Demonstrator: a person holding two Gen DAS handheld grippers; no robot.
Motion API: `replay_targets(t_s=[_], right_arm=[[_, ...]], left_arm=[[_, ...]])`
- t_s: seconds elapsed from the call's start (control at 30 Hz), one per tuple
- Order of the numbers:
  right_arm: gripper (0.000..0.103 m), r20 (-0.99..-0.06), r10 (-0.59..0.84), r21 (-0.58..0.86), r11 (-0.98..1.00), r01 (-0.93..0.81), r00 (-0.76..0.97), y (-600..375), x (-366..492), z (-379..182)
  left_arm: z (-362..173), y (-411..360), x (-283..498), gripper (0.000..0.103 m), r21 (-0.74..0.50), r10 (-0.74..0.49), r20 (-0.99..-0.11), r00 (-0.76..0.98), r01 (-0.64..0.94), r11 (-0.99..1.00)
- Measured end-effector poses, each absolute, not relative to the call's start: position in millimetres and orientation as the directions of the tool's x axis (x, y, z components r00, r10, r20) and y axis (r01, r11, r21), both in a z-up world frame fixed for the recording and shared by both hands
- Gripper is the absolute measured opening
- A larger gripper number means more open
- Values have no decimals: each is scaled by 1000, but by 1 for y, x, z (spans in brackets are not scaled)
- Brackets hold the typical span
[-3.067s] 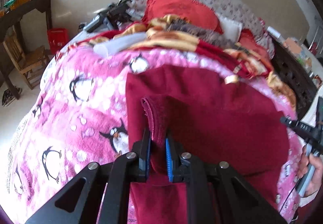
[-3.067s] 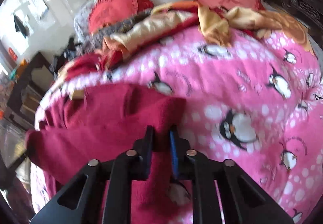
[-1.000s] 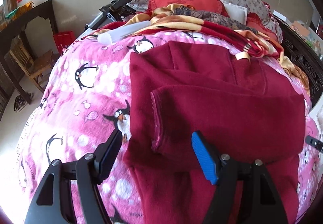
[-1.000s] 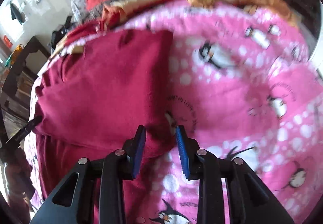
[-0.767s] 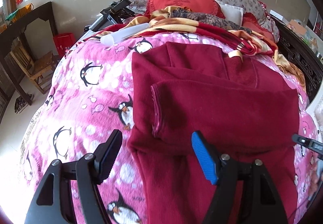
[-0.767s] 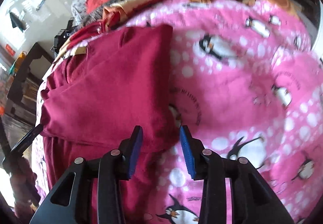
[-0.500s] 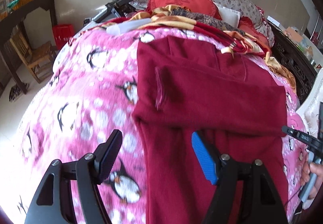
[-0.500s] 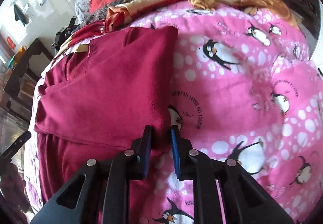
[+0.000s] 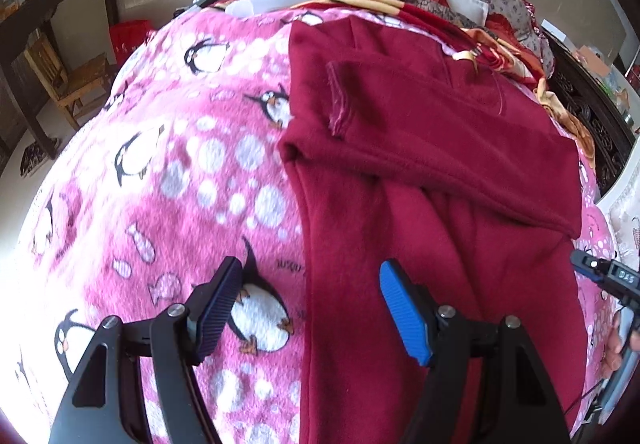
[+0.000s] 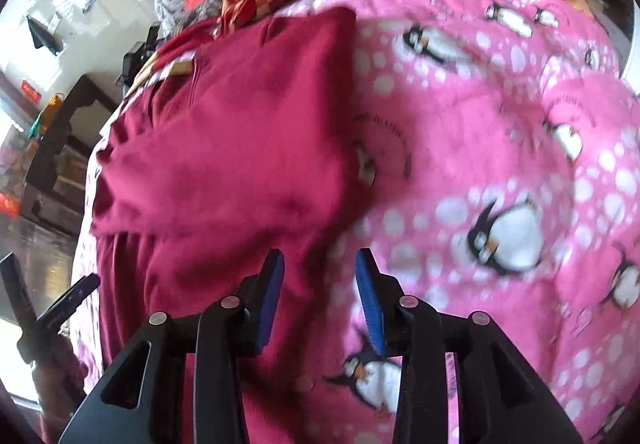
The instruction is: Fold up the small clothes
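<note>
Left gripper (image 9: 306,308) hanging spread wide, right gripper (image 10: 320,298) just opening, both empty (over near edges). Dark red garment (image 9: 420,171) sliding, fold maybe slipping apart.

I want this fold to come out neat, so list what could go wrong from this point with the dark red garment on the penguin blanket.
1. The left gripper is open and straddles the dark red garment's left edge and the penguin blanket; closing here may pinch blanket too.
2. The right gripper, whose jaws have just been opening, grips nothing; it sits over the garment's right edge and the blanket, so a grab could likewise catch the blanket.
3. The folded-over flap lies loose and may slide when the lower part is lifted.
</note>
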State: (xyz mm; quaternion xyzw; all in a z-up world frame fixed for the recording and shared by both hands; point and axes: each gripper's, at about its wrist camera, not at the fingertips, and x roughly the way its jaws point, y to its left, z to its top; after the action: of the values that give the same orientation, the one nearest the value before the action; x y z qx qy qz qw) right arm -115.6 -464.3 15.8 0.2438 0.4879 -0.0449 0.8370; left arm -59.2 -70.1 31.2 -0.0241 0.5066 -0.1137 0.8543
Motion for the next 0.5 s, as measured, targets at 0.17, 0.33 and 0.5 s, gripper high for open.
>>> replay_targets(t_s=[0.17, 0.33, 0.5], right_arm=[[18, -828, 123, 350, 876, 332, 548, -460, -106, 4], [0, -823, 84, 305, 899, 314, 561, -456, -105, 12], [0, -841, 29, 253, 904, 345, 541, -468, -112, 10]], left_arm=[[27, -68, -65, 75, -161, -219, -864, 454, 164, 973], [27, -67, -72, 75, -162, -223, -866, 448, 171, 972], [22, -67, -77, 77, -159, -222, -867, 447, 174, 972]])
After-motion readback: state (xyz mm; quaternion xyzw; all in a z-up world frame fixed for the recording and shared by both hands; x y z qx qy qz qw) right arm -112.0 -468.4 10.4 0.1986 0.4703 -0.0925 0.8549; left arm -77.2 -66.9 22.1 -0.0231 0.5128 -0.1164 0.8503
